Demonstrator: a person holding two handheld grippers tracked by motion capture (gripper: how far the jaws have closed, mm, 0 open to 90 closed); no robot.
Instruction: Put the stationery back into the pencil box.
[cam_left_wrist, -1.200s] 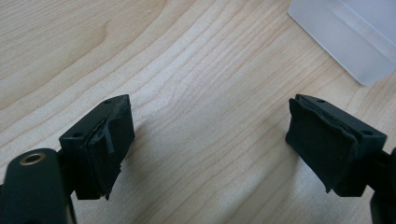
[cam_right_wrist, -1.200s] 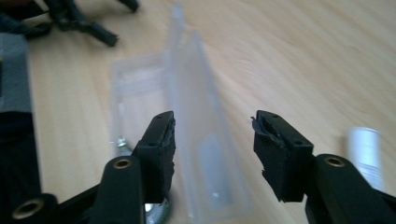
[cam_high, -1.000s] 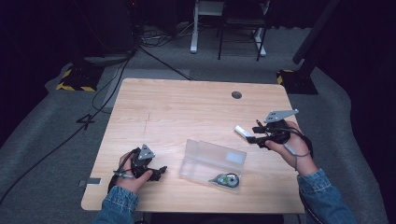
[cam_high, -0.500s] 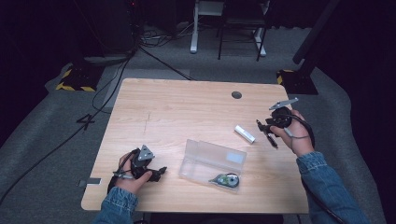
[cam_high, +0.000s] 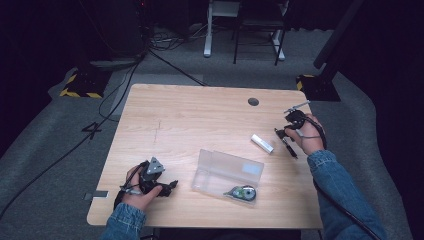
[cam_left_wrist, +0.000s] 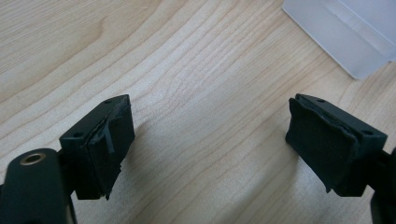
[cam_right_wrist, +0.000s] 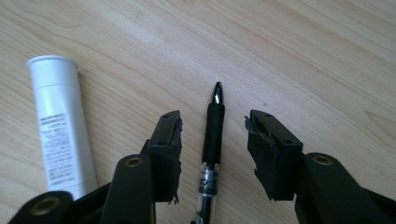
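A black pen (cam_right_wrist: 212, 135) lies on the wooden table (cam_high: 200, 120) near its right edge, with its tip pointing away from my right gripper (cam_right_wrist: 214, 122). That gripper is low over the pen, one jaw on each side. Its jaws have just been closing, but a gap still shows between each pad and the barrel. In the high view the pen (cam_high: 290, 146) lies beside the right gripper (cam_high: 282, 132). A white tube (cam_high: 262, 143) lies just left of them. My left gripper (cam_high: 167, 186) rests open near the front left, over bare wood.
A clear plastic case (cam_high: 227, 170) lies at the front centre, and a green correction tape (cam_high: 241, 192) rests at its near edge. A corner of the case (cam_left_wrist: 345, 32) is ahead of the left gripper. A round dark grommet (cam_high: 253, 101) sits at the far right.
My right gripper has drawn away from the white tube, swung to the right and sunk over the pen. The tube now lies alone on the table. The left hand has not moved.
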